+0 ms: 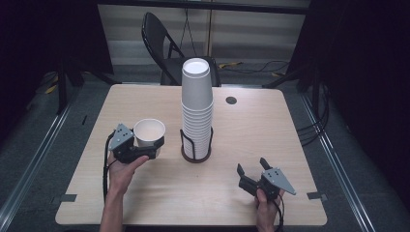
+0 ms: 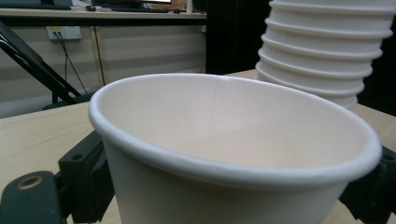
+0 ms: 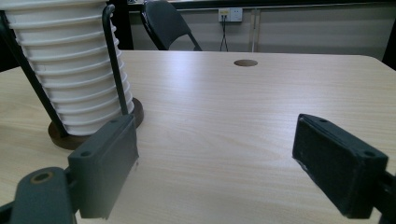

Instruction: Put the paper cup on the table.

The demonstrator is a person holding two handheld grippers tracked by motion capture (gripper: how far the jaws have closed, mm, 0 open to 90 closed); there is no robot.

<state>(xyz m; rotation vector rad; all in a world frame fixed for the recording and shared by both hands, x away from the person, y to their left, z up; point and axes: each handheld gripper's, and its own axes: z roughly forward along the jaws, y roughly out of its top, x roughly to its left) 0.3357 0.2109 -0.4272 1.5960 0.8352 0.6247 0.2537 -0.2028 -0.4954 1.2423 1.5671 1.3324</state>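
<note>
No text, label, brand, number or sign can be read on any surface; all of them are plain.

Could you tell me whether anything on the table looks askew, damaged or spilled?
Nothing stands out: the cup stack stands upright in its wire holder, and the paper cup in the left gripper looks undamaged and empty.

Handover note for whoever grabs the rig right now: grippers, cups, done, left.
Left gripper: shut on a single paper cup, upright, held left of the cup stack and apart from it.
Right gripper: open, holding nothing, low over the table to the right of the stack.
Stack: tall, upright in its wire holder at mid-table.
Done: one cup in hand, separate from the stack.
Left: likely place that cup; whether it goes onto the stack or the table is unclear.
</note>
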